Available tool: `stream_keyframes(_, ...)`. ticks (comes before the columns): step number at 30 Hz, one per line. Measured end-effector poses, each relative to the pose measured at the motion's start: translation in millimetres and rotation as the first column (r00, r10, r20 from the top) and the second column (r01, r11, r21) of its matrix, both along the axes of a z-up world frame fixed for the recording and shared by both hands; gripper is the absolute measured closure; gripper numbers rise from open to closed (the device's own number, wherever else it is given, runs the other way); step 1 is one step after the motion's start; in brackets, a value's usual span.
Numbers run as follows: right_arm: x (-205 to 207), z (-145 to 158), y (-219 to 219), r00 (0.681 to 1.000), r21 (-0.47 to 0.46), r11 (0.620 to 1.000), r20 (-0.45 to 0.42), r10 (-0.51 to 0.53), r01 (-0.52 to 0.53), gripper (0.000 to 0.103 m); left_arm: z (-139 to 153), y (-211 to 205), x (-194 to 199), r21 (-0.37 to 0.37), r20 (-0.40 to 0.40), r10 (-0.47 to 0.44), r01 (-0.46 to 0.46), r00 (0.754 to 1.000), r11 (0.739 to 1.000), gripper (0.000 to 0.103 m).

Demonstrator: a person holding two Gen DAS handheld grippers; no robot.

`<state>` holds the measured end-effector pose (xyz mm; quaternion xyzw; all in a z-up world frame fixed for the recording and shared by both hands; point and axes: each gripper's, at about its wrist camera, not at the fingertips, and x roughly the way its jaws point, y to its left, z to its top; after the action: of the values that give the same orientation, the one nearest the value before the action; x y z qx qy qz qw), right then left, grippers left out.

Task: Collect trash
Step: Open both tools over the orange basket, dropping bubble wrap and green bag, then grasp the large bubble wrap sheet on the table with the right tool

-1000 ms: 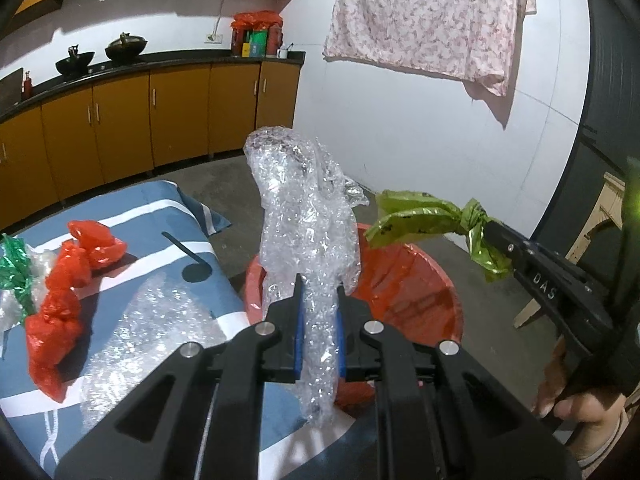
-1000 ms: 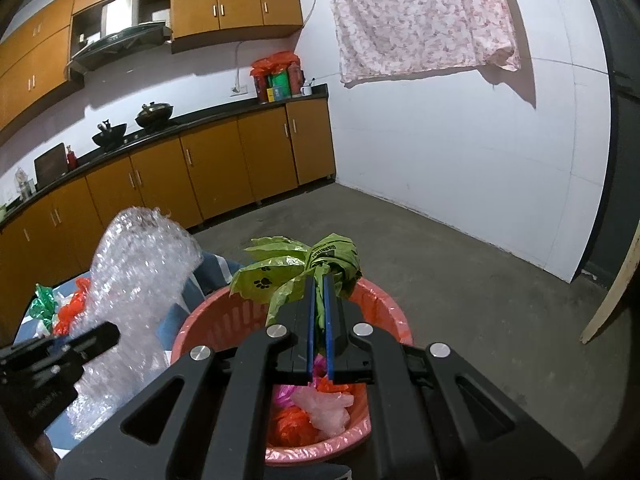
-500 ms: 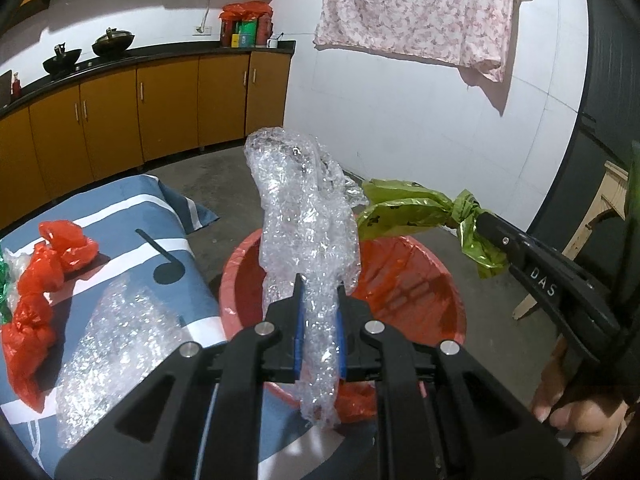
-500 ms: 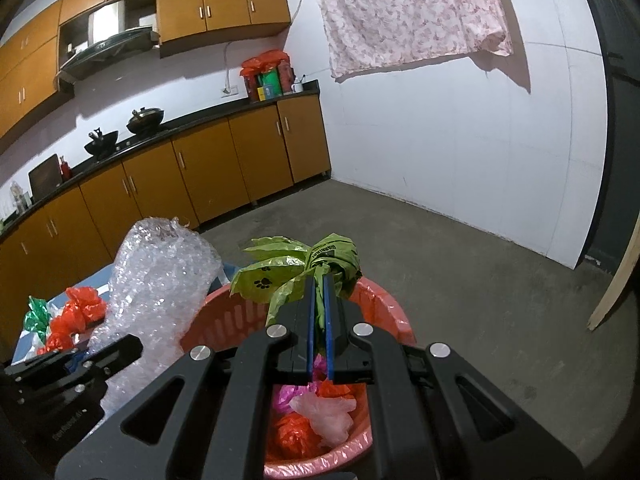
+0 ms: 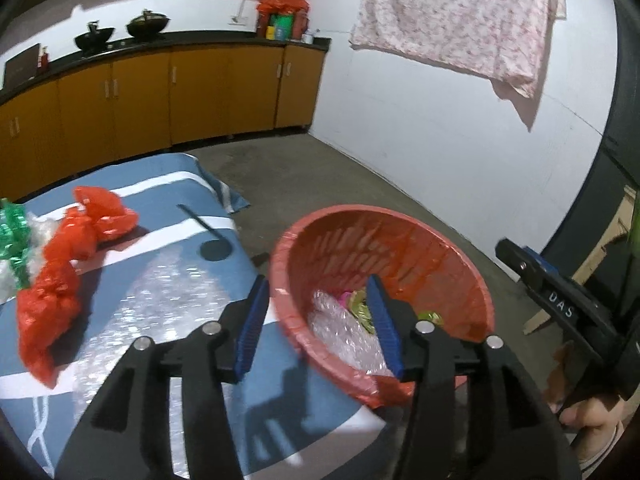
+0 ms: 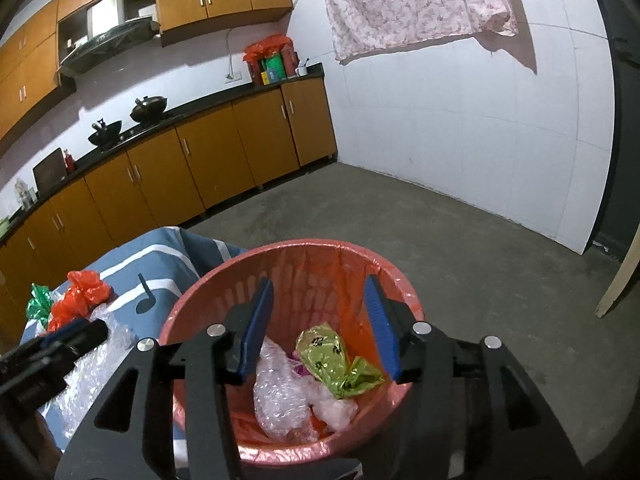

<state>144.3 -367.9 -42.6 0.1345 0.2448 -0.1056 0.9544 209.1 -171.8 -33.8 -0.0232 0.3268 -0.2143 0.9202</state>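
Observation:
A red plastic basket (image 5: pixel 476 280) (image 6: pixel 224 280) lined with a red bag stands on the floor beside the table. Inside it lie a wad of clear bubble wrap (image 6: pixel 280 400) (image 5: pixel 344 340) and a crumpled green foil bag (image 6: pixel 332 360). My left gripper (image 5: pixel 318 316) hangs over the basket's near rim, its jaws opening with nothing between them. My right gripper (image 6: pixel 318 316) is above the basket, jaws opening and empty too. On the table lie a red plastic bag (image 5: pixel 60 280) (image 6: pixel 80 296), a green foil wrapper (image 5: pixel 12 236) (image 6: pixel 38 300) and a sheet of bubble wrap (image 5: pixel 160 304) (image 6: pixel 92 368).
The table carries a blue cloth with white stripes (image 5: pixel 168 184) (image 6: pixel 160 256). Orange cabinets (image 5: pixel 200 96) run along the back wall under a dark counter with pots. A pink cloth (image 5: pixel 460 12) hangs on the white wall. Bare concrete floor (image 6: pixel 460 248) surrounds the basket.
Both grippers went from shut to open. The bubble wrap left my left gripper and the green foil bag left my right gripper; both now lie in the basket. My left gripper moved down.

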Motion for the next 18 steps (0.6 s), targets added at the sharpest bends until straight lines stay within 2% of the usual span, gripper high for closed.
stream_keyframes(6,-3.6,7.4,22.1,0.998,-0.038,0.998,0.004,0.058,-0.058,0.055,12.6,38.4,-15.8,0.024,0.063,0.079,-0.08,0.995,0.997,0.046)
stream_keyframes(9,-3.8,12.1,37.3,0.995,-0.048,0.994,0.009,0.099,-0.099,0.054,18.3,67.0,-26.9,0.045,0.106,0.144,-0.149,0.984,0.988,0.043)
stream_keyframes(12,-2.5,15.8,61.7,0.986,-0.063,0.985,0.013,0.165,-0.164,0.053,21.2,99.7,-36.6,0.066,0.135,0.218,-0.229,0.966,0.971,0.04)
stream_keyframes(18,5.3,12.1,124.5,0.95,-0.08,0.947,-0.012,0.312,-0.312,0.047,15.4,174.2,-47.5,0.121,0.163,0.379,-0.4,0.911,0.909,0.037)
